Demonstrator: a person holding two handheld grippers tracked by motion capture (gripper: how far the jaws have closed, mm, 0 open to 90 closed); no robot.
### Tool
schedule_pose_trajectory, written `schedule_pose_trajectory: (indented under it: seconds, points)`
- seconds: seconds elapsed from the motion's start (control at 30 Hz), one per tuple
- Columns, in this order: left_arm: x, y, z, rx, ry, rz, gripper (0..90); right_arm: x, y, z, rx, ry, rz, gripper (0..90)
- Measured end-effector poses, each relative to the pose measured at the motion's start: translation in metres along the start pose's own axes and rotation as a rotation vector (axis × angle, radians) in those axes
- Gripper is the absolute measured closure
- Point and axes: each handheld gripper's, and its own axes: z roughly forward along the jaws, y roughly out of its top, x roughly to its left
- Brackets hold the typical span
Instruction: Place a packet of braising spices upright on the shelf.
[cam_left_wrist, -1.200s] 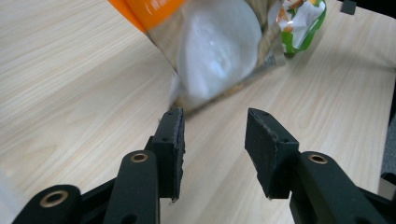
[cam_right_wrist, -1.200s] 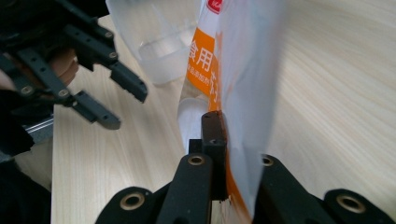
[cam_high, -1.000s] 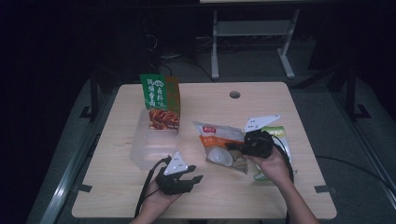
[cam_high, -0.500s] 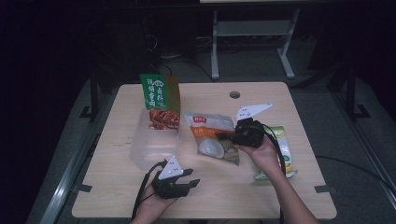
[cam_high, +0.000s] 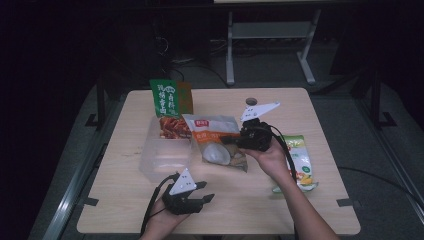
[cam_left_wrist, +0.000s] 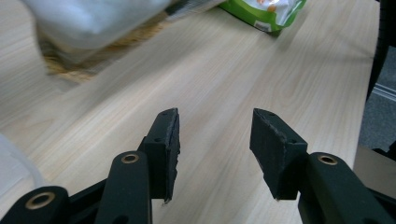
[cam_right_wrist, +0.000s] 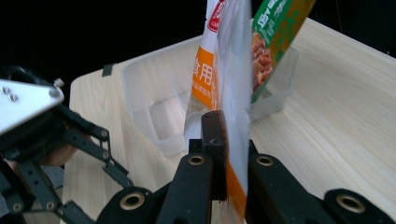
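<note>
My right gripper (cam_high: 232, 140) is shut on the edge of an orange-and-white snack packet (cam_high: 214, 137), which hangs above the table just right of a clear plastic container (cam_high: 160, 160). In the right gripper view the jaws (cam_right_wrist: 229, 140) pinch the packet (cam_right_wrist: 224, 70) edge-on, with the container (cam_right_wrist: 159, 102) behind it. A green snack packet (cam_high: 167, 102) stands upright at the container's far end. My left gripper (cam_high: 204, 194) rests near the front edge; its jaws (cam_left_wrist: 215, 135) have just been opening and stand apart with only bare wood between them.
Another green packet (cam_high: 302, 162) lies flat on the wooden table (cam_high: 300, 210) to the right of my right hand. There is a round cable hole (cam_high: 251, 101) near the far edge. A metal stand (cam_high: 270, 35) stands on the dark floor beyond.
My right gripper has carried the orange-and-white packet leftward and upward, toward the container. The left gripper has stayed in place.
</note>
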Motion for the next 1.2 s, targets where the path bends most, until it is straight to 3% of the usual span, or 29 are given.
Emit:
schedule_pose_trajectory:
  seconds: [0.9, 1.2]
  points:
    - [0.0, -0.001, -0.003, -0.013, -0.018, 0.004, 51.1, 0.011, 0.059, 0.04, -0.024, 0.059, -0.064, 90.0]
    - [-0.001, -0.001, -0.004, -0.025, -0.023, 0.002, 50.9, 0.014, 0.08, 0.068, -0.026, 0.08, -0.075, 90.0]
